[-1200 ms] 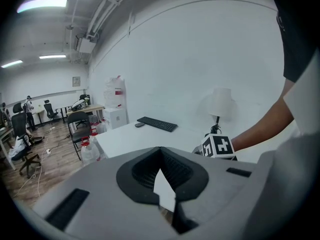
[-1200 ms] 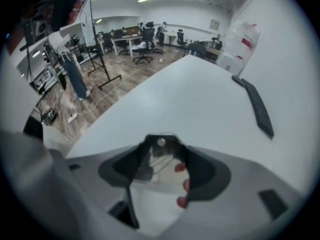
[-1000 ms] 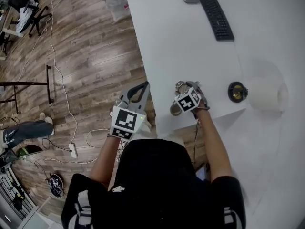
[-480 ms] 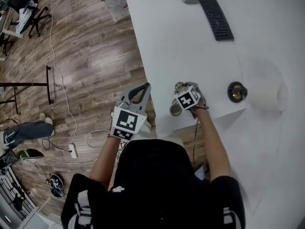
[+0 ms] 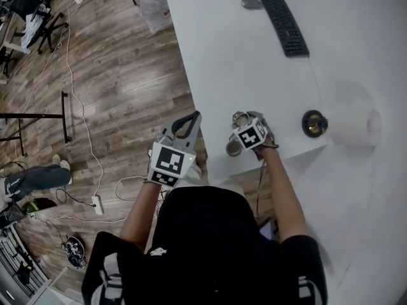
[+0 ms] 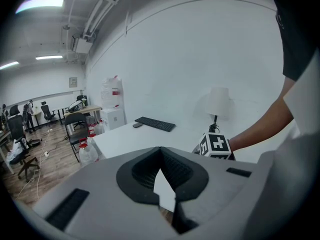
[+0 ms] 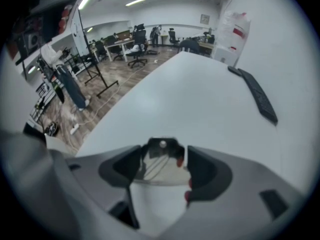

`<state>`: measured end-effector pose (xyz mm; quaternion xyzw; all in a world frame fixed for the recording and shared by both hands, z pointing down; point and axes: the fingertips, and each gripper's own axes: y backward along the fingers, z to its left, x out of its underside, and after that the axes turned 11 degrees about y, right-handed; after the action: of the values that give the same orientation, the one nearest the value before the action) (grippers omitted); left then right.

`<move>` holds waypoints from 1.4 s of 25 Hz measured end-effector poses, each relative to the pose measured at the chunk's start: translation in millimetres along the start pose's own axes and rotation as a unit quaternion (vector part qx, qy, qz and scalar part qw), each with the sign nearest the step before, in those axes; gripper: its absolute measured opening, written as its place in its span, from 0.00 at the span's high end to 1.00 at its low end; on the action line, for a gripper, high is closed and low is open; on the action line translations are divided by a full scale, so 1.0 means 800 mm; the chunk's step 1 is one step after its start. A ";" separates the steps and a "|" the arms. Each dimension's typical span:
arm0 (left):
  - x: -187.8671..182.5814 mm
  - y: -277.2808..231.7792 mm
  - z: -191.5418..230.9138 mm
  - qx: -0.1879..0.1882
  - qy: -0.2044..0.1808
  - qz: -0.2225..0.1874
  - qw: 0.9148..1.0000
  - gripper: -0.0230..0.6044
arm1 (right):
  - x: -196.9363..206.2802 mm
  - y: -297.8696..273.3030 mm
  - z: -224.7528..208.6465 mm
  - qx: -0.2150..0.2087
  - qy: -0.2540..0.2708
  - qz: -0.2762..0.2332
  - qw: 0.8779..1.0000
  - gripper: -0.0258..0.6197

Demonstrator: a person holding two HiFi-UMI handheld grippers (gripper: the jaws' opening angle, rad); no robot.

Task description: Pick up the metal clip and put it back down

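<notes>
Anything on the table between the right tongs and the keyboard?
No: only bare white table between the right tongs and the keyboard, shown in the head view.

1. Desk (image 5: 222, 62): white top, smooth and matt, no grain visible.
2. Floor (image 5: 108, 81): wood-look planks, brown-grey grain, low sheen.
3. Metal clip (image 7: 156, 165): bright bare metal, polished enough to mirror its surroundings, with a darker, duller piece and a small rivet at its top.
4. Left hand-held gripper (image 6: 160, 151) and right hand-held gripper (image 7: 163, 156): grey moulded plastic shells, matt. The pads (image 6: 179, 168) are black, finely ribbed and look like rubber.
5. Marker cube (image 5: 248, 135): flat black-and-white printed faces, matt.
6. Keyboard (image 5: 282, 21): black plastic, matt.
7. Roll (image 5: 356, 124): white paper, soft and dull.
8. Shirt (image 5: 203, 246): black cloth, matt.
</notes>
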<state>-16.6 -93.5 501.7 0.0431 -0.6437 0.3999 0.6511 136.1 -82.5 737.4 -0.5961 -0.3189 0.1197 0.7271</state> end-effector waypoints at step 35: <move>-0.138 0.053 -0.028 0.005 -0.066 -0.124 0.990 0.92 | -0.168 0.337 -0.054 0.146 -0.125 -0.328 0.925 0.90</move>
<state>-6.7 -103.1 381.9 0.1520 -0.6729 0.3151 0.6518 114.7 -120.9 436.0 -0.3255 -0.5641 -0.0069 0.7588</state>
